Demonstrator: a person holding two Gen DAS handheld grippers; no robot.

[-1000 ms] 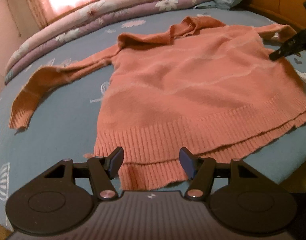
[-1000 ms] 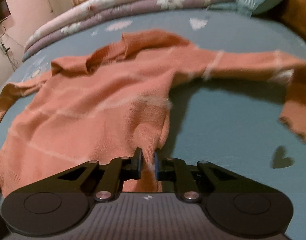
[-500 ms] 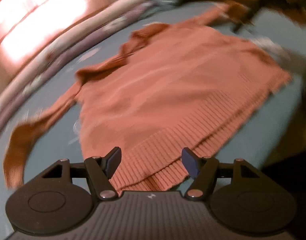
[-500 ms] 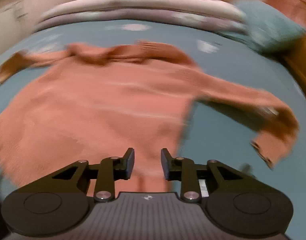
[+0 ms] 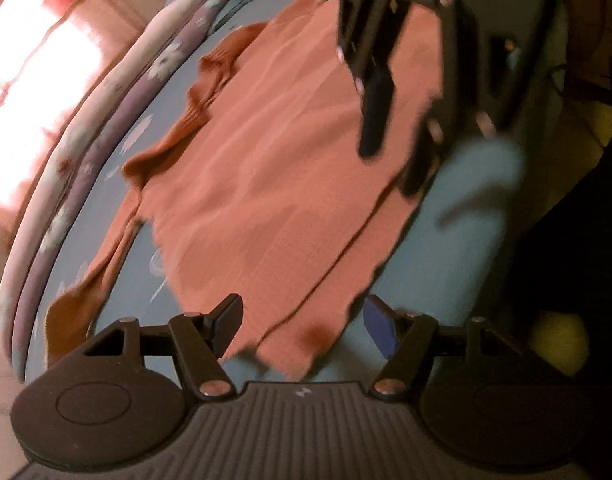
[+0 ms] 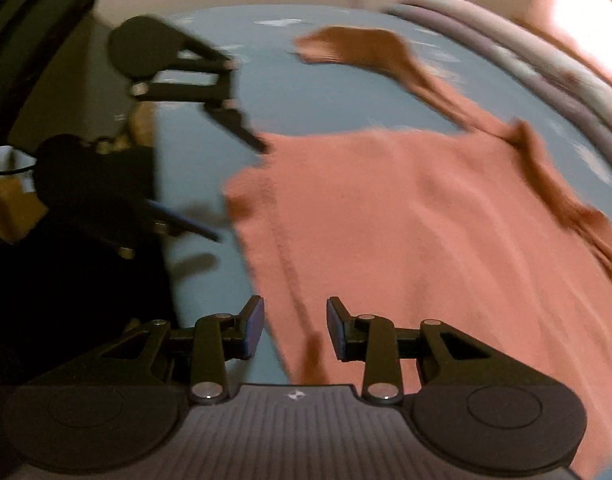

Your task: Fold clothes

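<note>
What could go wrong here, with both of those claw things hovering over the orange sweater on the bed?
1. The left gripper and right gripper both stand open at the sweater hem, close together; they might bump.
2. The hem corner lies near the edge of the bed, so a careless pull may drag it off.
3. The far sleeve lies stretched out and may trail or bunch during a fold.

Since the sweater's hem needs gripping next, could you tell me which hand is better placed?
Probably the left: its open tool already straddles a hem corner of the sweater. The right tool, also open, sits over the hem edge.
</note>
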